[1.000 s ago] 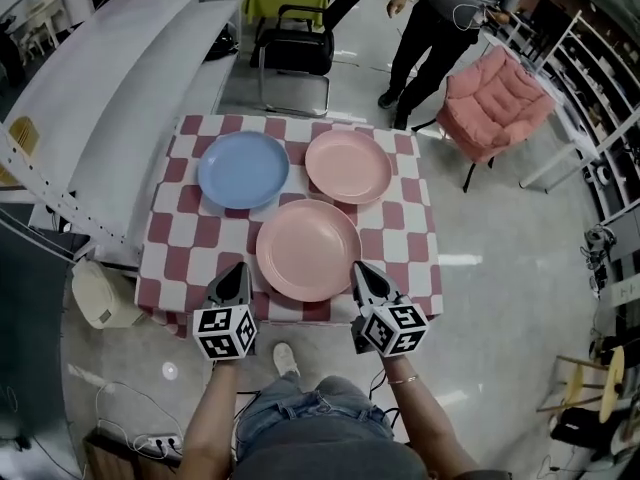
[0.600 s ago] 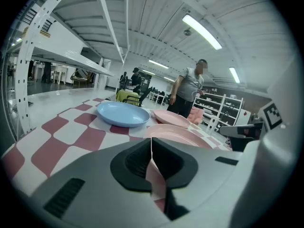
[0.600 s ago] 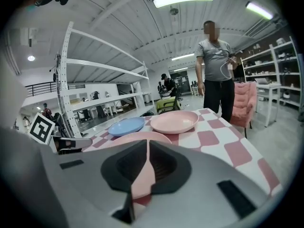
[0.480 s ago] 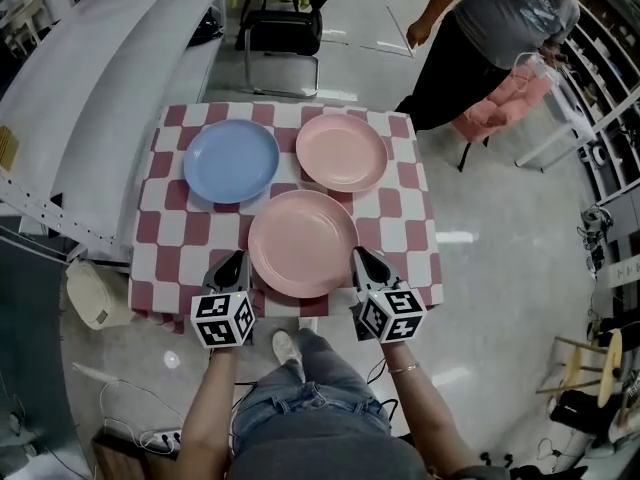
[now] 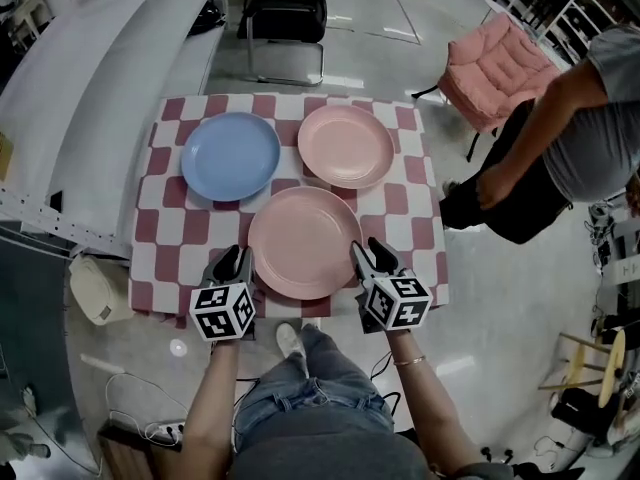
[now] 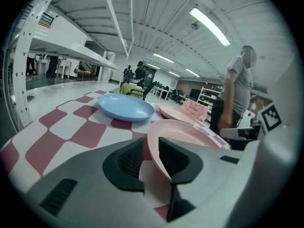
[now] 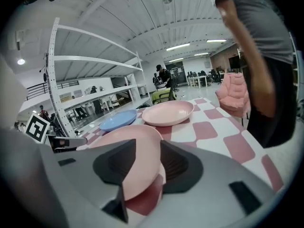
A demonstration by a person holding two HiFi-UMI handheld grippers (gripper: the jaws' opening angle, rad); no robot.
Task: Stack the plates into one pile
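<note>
Three plates lie on the red-and-white checked table: a blue plate at the far left, a pink plate at the far right, and a second pink plate nearest me. My left gripper is at the near plate's left rim, my right gripper at its right rim. Both have just been opening their jaws. In the left gripper view the left gripper straddles the near pink plate's rim with a gap beside it. The right gripper likewise stands around that plate's rim.
A person in a grey top stands close to the table's right side. Behind the table are a black chair and a pink cushioned chair. White shelving runs along the left. A beige object lies on the floor at the left.
Both grippers moved forward and down to the near pink plate's rims, and their jaws went from shut to open. The bystander walked from behind the table to its right side.
</note>
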